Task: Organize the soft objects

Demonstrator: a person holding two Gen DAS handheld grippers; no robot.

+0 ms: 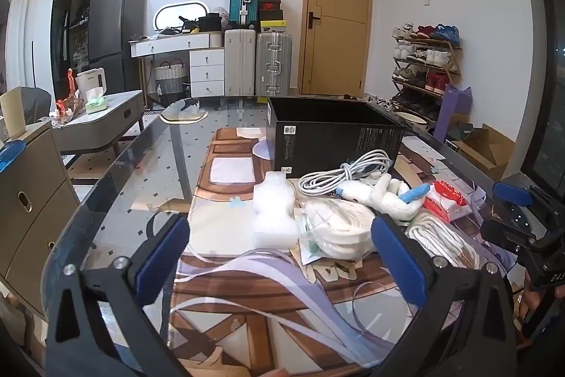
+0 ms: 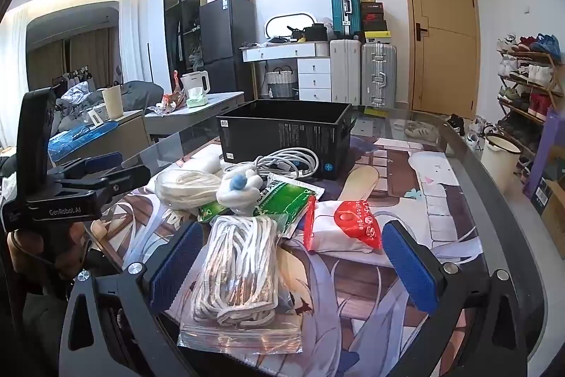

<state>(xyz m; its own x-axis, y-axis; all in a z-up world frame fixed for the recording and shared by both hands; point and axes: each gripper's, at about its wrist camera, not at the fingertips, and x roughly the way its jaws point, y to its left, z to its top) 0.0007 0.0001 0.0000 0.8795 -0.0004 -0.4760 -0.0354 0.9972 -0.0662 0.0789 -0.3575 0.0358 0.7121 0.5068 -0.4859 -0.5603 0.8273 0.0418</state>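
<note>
The box (image 2: 286,133) is black with small white print; the plush toy (image 2: 240,195) is white with a blue nose; one packet (image 2: 282,204) is green, another (image 2: 356,228) red-and-white; gripper pads (image 2: 409,264) are blue.

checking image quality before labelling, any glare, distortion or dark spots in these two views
Left wrist view: strong fisheye bending, black corner vignette, the glass table top mirrors the room, and the black open box is dim inside. Right wrist view: ceiling lights flare at top left, sheen on the clear zip bag of white rope, edges curve.
</note>
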